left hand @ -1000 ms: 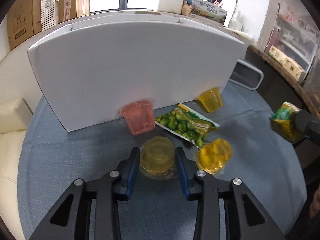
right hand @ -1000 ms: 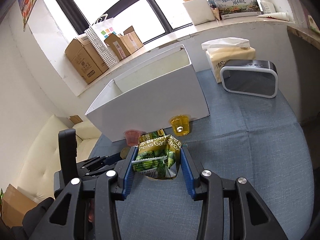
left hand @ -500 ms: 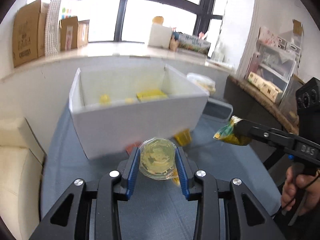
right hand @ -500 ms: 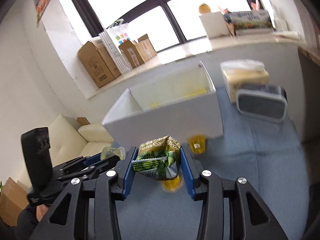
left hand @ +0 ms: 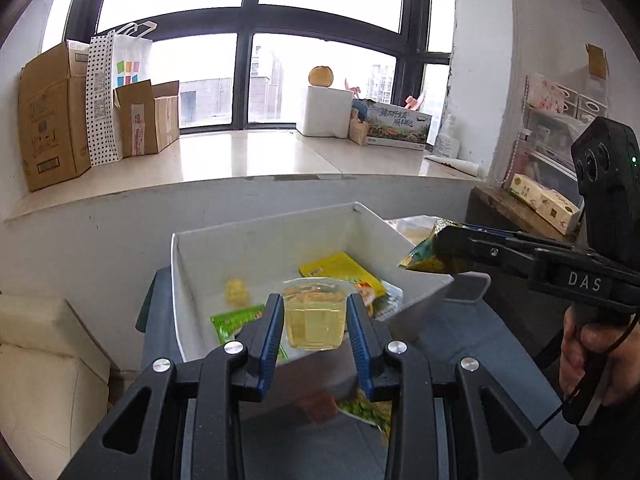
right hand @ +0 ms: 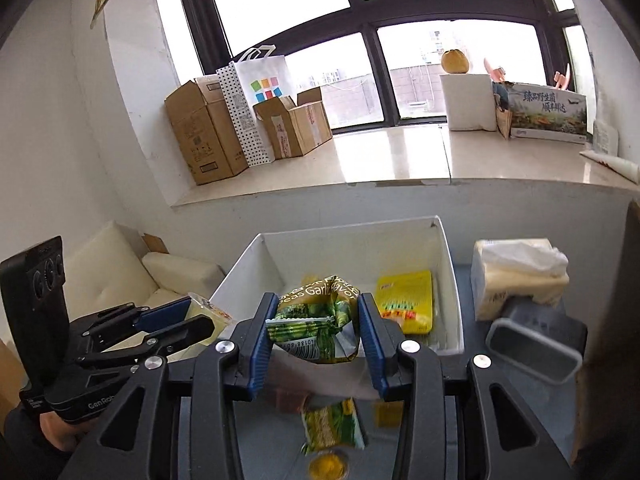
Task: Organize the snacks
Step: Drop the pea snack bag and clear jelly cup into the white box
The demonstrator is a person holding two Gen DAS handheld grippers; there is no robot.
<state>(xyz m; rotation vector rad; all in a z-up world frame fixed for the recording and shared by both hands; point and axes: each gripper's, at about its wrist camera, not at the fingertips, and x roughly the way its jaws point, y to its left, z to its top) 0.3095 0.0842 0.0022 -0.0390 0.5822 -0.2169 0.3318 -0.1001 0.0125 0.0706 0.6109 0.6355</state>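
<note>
My left gripper [left hand: 314, 304] is shut on a clear cup of pale yellow jelly [left hand: 314, 318], held upright over the near wall of the white box [left hand: 260, 229]. My right gripper [right hand: 316, 306] is shut on a crumpled green pea packet [right hand: 316, 316], just above the box's near rim [right hand: 348, 226]. In the left wrist view it [left hand: 452, 242] comes in from the right over the box corner. Inside the box lie a yellow packet [right hand: 406, 300], a green packet [left hand: 236, 320] and a small yellow jelly [left hand: 236, 292]. Below, on the blue-grey table, lie another pea packet [right hand: 332, 424], a pink cup [left hand: 320, 408] and a yellow jelly cup [right hand: 328, 466].
A tissue pack [right hand: 520, 276] and a grey lidded container [right hand: 536, 344] stand right of the box. A cream sofa [left hand: 40, 360] lies to the left. Cardboard boxes [left hand: 52, 120] line the windowsill behind. A person's hand [left hand: 592, 352] grips the right handle.
Both grippers have risen with their loads from table level to above the box rim. The box's inside has come into view, and the snacks on the table have dropped to the bottom edge.
</note>
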